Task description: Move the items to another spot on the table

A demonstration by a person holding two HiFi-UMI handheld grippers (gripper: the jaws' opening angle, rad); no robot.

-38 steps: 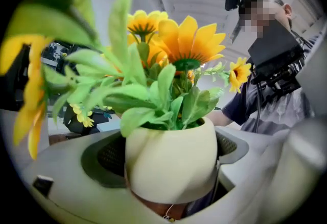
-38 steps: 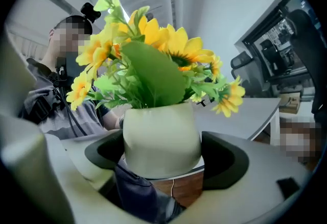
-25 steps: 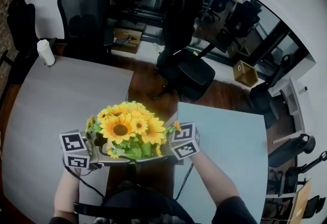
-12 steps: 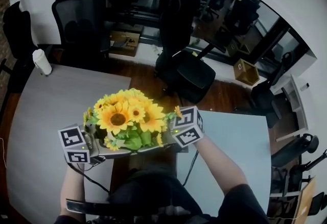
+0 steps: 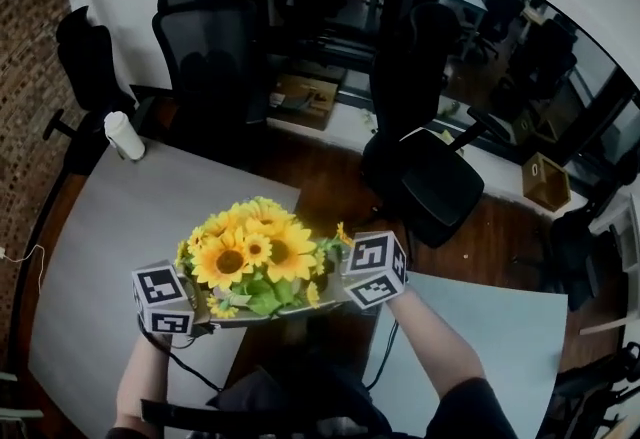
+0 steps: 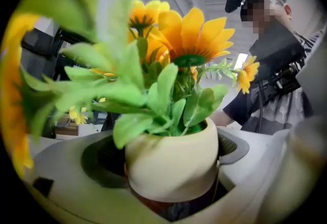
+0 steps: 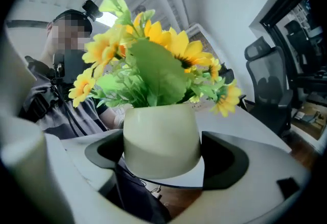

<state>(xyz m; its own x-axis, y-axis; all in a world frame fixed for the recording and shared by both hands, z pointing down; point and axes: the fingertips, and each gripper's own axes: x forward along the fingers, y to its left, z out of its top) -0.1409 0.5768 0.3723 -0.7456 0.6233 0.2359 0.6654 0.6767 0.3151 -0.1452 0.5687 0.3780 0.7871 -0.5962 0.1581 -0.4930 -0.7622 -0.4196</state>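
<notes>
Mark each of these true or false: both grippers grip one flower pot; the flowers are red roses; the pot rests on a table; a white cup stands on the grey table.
1. Both grippers grip one flower pot. True: the left gripper and right gripper clamp the same cream flower pot.
2. The flowers are red roses. False: they are yellow sunflowers.
3. The pot rests on a table. False: it is held in the air, with wood floor beneath it.
4. A white cup stands on the grey table. True: the white cup is at the far edge of the grey table.

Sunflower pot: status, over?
Left gripper and right gripper both shut on sunflower pot, from opposite sides. Pot aloft over the gap between grey table and blue table. Nothing in the way; white cup at grey table's far corner.
</notes>
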